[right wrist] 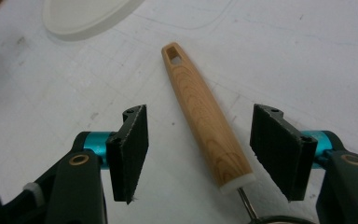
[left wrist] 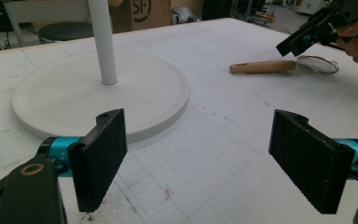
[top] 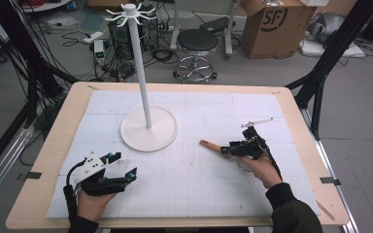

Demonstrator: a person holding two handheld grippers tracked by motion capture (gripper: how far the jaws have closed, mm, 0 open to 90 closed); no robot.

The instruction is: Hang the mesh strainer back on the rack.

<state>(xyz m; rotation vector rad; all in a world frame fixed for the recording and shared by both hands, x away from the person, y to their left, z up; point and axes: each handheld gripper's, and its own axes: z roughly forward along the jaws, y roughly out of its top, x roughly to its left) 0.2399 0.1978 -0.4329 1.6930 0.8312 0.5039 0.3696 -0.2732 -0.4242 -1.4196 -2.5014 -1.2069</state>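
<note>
Spread wide and empty, the right gripper [right wrist: 198, 154] straddles the wooden-handled metal strainer [right wrist: 204, 116], apparently about to close on it, while the left gripper [top: 118, 166] idles open.

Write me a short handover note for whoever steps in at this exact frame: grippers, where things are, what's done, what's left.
Right gripper: open, jaws on either side of the strainer's wooden handle, not yet closed on it.
Left gripper: open, holding nothing, near the table's front left, facing the stand's base.
Strainer: flat on the white mat, handle end with the hanging hole pointing toward the stand; mesh bowl under the right gripper.
Stand: upright at mid-table, hooks at the top bare.
Done: right gripper lined up on the handle.
Left: close, lift, and probably hang the strainer on a hook.
</note>
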